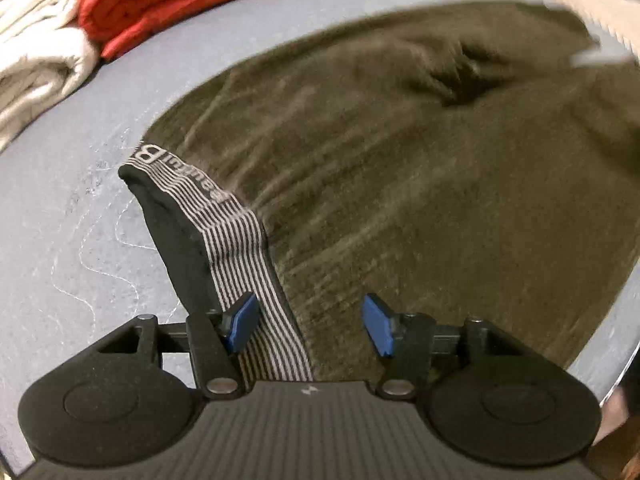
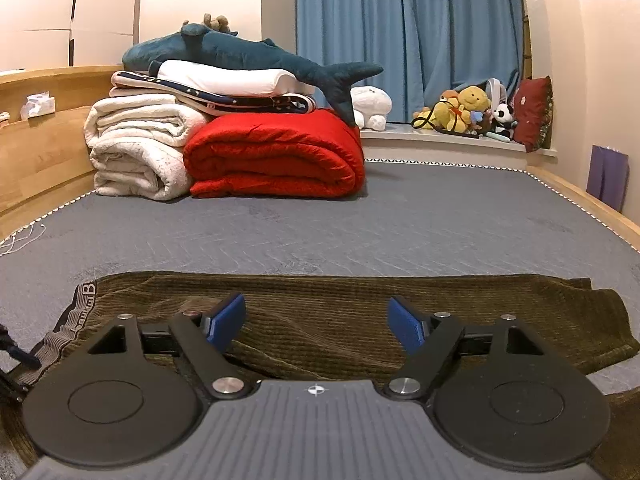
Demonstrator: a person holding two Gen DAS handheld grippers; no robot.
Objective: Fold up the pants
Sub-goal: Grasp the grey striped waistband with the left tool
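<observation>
Olive-brown corduroy pants lie spread flat across the near part of a grey mattress, with the striped grey waistband at their left end. The left gripper has its blue fingers spread wide; the waistband, lifted slightly off the bed, runs between them beside the left finger, but nothing is pinched. The right gripper hovers low over the middle of the pants, its fingers also wide apart and holding nothing. At the far left of the bed sit a folded red quilt and a cream blanket, touching, with a plush shark on top.
</observation>
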